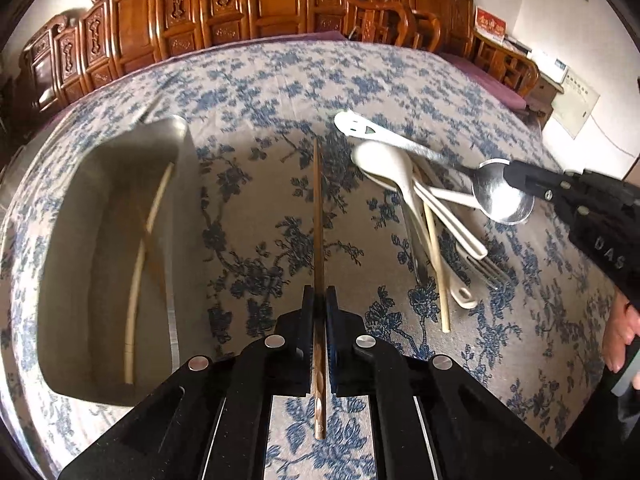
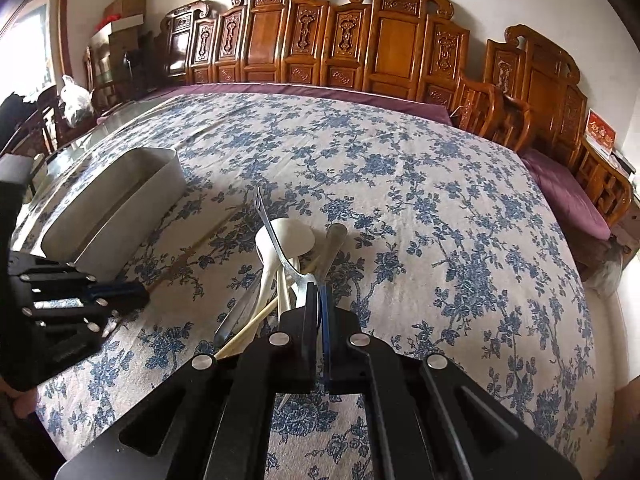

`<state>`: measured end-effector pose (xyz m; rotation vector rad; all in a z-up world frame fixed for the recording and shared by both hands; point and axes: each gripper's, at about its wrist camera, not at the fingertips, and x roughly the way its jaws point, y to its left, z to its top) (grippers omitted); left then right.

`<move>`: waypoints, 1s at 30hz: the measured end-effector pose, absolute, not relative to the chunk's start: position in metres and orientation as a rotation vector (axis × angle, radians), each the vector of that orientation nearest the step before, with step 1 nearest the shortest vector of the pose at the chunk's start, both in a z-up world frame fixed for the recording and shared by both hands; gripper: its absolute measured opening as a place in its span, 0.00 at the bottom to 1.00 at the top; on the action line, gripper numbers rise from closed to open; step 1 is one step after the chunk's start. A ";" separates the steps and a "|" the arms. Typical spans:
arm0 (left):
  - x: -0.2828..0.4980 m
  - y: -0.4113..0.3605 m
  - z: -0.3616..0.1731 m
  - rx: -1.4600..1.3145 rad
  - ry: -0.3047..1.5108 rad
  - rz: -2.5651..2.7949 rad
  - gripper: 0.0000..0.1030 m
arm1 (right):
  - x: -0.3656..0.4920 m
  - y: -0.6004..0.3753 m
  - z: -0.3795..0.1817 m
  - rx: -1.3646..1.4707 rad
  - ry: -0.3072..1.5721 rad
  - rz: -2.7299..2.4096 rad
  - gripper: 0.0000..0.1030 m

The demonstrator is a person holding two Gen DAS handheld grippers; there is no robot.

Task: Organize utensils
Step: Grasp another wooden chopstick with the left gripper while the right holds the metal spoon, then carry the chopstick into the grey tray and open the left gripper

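Note:
My left gripper is shut on a brown chopstick that points forward above the cloth; it also shows in the right wrist view. My right gripper is shut on the bowl of a metal spoon with a white smiley handle, lifted above the pile; its handle shows in the right wrist view. The pile holds a white ceramic spoon, a pale chopstick and a fork. A grey bin at left holds a pale chopstick.
The table wears a blue floral cloth. Carved wooden chairs line the far edge. A purple cushion lies at right. The bin also shows in the right wrist view. A hand holds the right gripper.

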<state>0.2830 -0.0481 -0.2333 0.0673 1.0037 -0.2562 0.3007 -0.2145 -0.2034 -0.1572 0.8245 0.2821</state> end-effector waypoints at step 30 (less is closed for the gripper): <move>0.279 0.072 -0.166 -0.026 0.898 -0.146 0.04 | 0.278 -0.142 -0.148 -0.229 0.744 0.348 0.03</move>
